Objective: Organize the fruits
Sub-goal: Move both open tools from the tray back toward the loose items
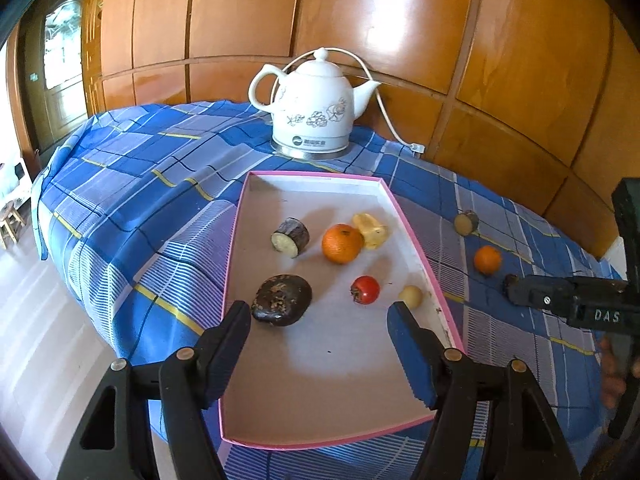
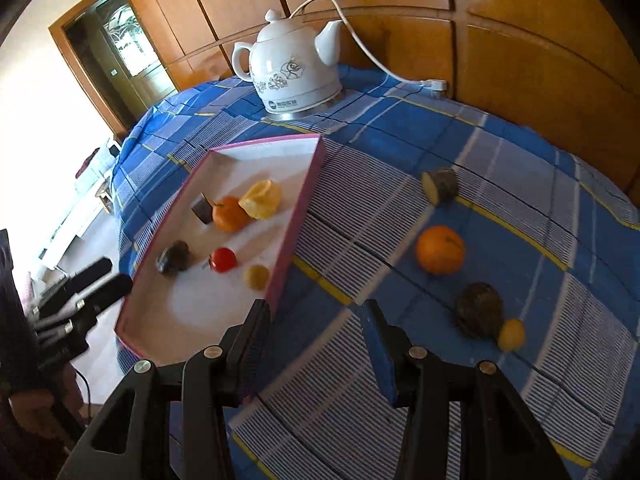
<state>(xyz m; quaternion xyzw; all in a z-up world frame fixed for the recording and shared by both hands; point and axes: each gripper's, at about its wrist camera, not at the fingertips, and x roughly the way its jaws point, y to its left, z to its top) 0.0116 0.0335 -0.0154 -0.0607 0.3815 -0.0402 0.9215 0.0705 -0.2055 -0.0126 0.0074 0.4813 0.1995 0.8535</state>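
The left tool (image 1: 319,322) hangs over the near end of the pink-rimmed tray (image 1: 416,236), its jaws standing wide with nothing between them. The right tool (image 2: 316,320) sits at the bottom middle of its own view, over bare blue checked cloth just right of the tray, jaws narrower and also empty. Inside the tray I count six pieces: a dark lumpy fruit (image 1: 282,299) just beyond the left tool's left finger, a small red fruit (image 1: 365,289), a small pale round one (image 1: 411,296) by the right wall, an orange (image 1: 342,243) touching a yellow piece (image 1: 371,230), and a dark-skinned cut chunk (image 1: 291,237) with a pale face. Out on the table (image 2: 520,208), in the right half of the right wrist view, four more lie loose: a cut chunk (image 2: 441,185) farthest back, a second orange (image 2: 440,249) nearer, then a dark rough fruit (image 2: 479,309) with a small yellow one (image 2: 511,334) touching it. One white kettle (image 1: 314,106) with a flower pattern stands behind the tray, its cord (image 2: 372,54) trailing along the wooden panel wall (image 1: 500,60).
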